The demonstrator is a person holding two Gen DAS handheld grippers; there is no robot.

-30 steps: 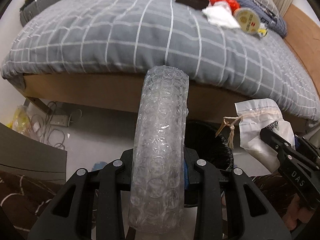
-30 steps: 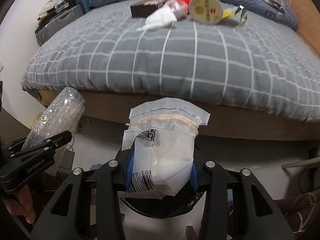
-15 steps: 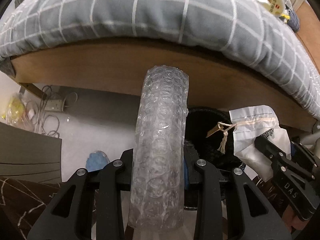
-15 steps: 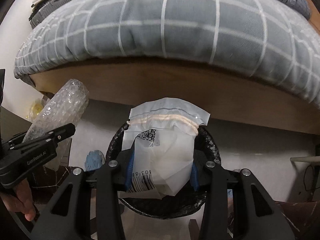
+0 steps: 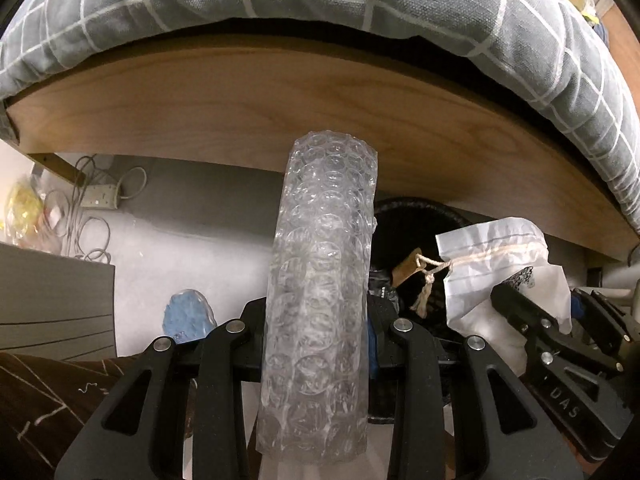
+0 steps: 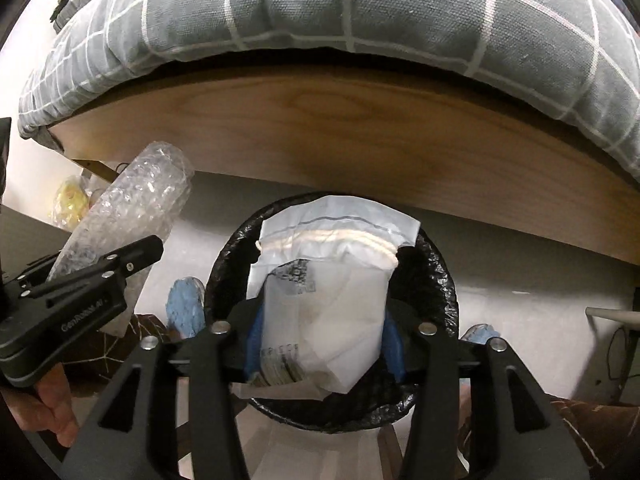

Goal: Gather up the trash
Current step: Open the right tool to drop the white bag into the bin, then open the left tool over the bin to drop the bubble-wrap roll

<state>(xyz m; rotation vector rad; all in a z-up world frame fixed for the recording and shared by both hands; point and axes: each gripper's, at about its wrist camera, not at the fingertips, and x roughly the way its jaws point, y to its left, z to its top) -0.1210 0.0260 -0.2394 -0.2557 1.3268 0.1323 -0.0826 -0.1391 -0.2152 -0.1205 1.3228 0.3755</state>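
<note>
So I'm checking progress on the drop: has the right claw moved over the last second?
Yes. The right claw has dropped and tipped downward: the wooden bed frame has risen in view, and the white bag now sits framed by the black bin.

Grey floor (image 5: 192, 248) — black-lined bin (image 6: 444, 280), power strip (image 5: 100, 200), cables

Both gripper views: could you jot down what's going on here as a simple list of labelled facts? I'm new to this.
setting: floor beside a bed with a grey checked cover
left gripper: shut on a bubble wrap roll
right gripper: shut on a white plastic bag with a drawstring
bin: black-lined, on the floor, directly beneath the white plastic bag
bubble wrap roll position: left of the bin, not over it
other items: blue object on the floor beside the bin
</note>
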